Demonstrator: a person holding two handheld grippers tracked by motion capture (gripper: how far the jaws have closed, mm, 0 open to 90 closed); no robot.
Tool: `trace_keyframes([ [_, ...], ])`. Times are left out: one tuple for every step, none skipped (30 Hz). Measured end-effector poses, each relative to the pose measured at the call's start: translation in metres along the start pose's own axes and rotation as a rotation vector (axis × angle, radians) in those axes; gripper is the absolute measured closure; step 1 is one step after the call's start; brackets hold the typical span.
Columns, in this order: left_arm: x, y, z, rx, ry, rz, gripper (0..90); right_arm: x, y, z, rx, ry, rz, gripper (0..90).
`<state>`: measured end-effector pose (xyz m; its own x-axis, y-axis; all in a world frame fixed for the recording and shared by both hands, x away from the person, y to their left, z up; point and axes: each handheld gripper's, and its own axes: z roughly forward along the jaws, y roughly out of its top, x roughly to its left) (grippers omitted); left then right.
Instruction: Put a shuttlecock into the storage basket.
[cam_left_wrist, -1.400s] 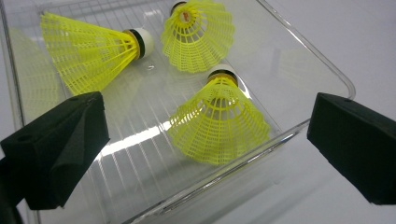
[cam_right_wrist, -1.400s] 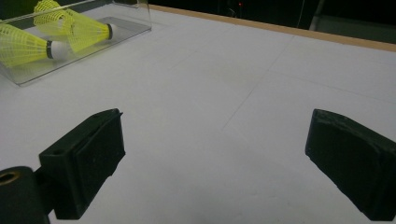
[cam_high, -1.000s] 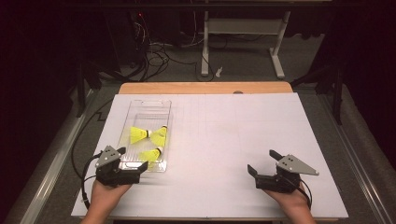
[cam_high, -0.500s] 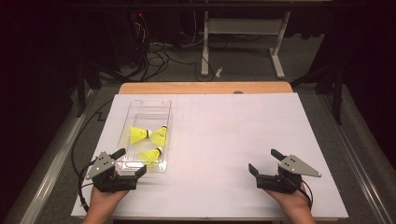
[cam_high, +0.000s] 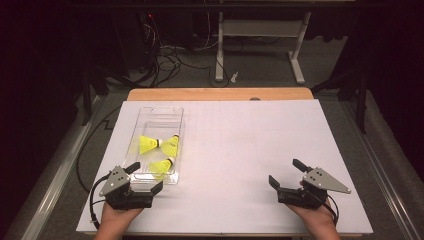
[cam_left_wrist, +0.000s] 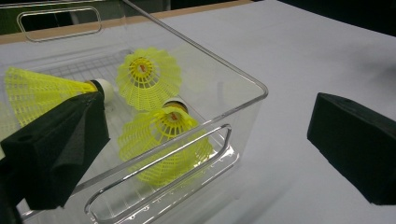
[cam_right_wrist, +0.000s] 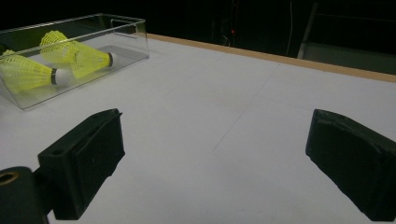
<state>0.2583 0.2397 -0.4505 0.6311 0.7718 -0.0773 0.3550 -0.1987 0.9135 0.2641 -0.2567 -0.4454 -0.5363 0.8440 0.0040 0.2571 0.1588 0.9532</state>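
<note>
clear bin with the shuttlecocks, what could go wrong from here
The left gripper is open, its jaws straddling a near corner of the clear bin; closing there would likely pinch the thin wall and drag or tip the bin. The nearest shuttlecock lies against the near wall by the handle slot, so a reach over the rim could crush its yellow skirt.

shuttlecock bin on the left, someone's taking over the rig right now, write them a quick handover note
Left tongs: open, empty, at the near end of the clear bin, jaws straddling its near right corner.
Right tongs: open, empty, resting over bare white table at the near right, far from the bin.
Three yellow shuttlecocks lie inside the bin: two mid-bin, one near the front wall.
Done: nothing is out of the bin.
Left: probably grip the bin or pick a shuttlecock; nothing is held yet.
</note>
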Motion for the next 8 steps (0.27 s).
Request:
trace_keyframes([
  [0.0003, -0.0001, -0.0003, 0.002, 0.003, 0.001, 0.3, 0.0, -0.0001, 0.0004, 0.0, 0.0, 0.0, 4.9],
  [0.0006, -0.0002, -0.0005, 0.003, 0.006, 0.002, 0.3, 0.0001, -0.0001, 0.0008, 0.0, 0.001, -0.002, 4.9],
  [0.0009, -0.0003, -0.0009, 0.002, 0.009, 0.001, 0.3, 0.0004, -0.0001, 0.0013, 0.002, 0.002, -0.002, 4.9],
  [0.0016, -0.0004, -0.0013, -0.002, 0.012, -0.002, 0.2, 0.0007, -0.0002, 0.0017, 0.004, 0.002, -0.003, 4.9],
  [0.0023, -0.0003, -0.0019, -0.002, 0.012, -0.007, 0.3, 0.001, -0.0003, 0.002, 0.006, 0.0, -0.005, 4.9],
  [0.0029, -0.0005, -0.0023, -0.006, 0.014, -0.01, 0.3, 0.0014, -0.0003, 0.0023, 0.005, -0.001, -0.006, 5.0],
  [0.0036, -0.0005, -0.003, -0.005, 0.016, -0.009, 0.3, 0.0017, -0.0002, 0.0023, 0.005, -0.001, -0.007, 4.9],
  [0.0041, -0.0006, -0.0033, -0.005, 0.017, -0.009, 0.3, 0.0021, -0.0002, 0.0024, 0.005, -0.003, -0.008, 4.9],
])
